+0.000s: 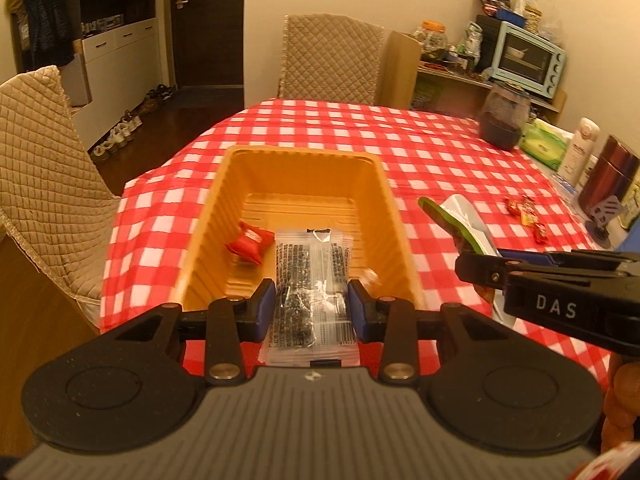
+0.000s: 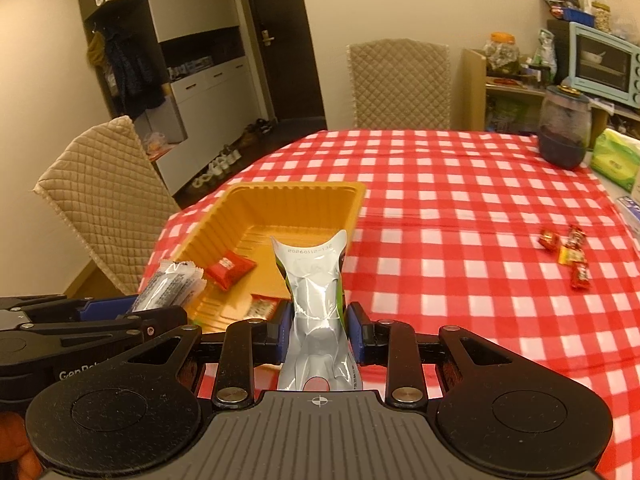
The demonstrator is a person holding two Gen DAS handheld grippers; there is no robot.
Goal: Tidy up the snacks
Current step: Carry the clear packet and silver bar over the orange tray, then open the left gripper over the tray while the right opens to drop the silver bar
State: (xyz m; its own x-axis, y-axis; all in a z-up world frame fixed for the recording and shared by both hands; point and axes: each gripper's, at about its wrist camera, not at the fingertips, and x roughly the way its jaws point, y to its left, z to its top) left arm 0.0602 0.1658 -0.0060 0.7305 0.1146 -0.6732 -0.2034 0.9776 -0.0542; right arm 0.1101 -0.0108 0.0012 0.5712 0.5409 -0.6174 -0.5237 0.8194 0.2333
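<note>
My left gripper (image 1: pixel 312 306) is shut on a clear packet of dark snack (image 1: pixel 310 280), held over the near end of the orange tray (image 1: pixel 296 152). A red candy (image 1: pixel 250 245) lies in the tray. My right gripper (image 2: pixel 316 320) is shut on a silver and green pouch (image 2: pixel 316 296), held at the tray's (image 2: pixel 296 189) near right corner. The red candy (image 2: pixel 230 268) and a small red-and-white packet (image 2: pixel 262 306) lie inside. The left gripper (image 2: pixel 120 308) and its clear packet (image 2: pixel 172 286) show at the left. The right gripper (image 1: pixel 466 266) and pouch (image 1: pixel 456 220) show at the right.
Several loose wrapped candies (image 2: pixel 568 256) lie on the red checked tablecloth to the right. A dark jar (image 2: pixel 564 132), a green tissue pack (image 2: pixel 614 158) and bottles (image 1: pixel 576 148) stand along the far right edge. Quilted chairs (image 2: pixel 104 196) stand at the left and far side.
</note>
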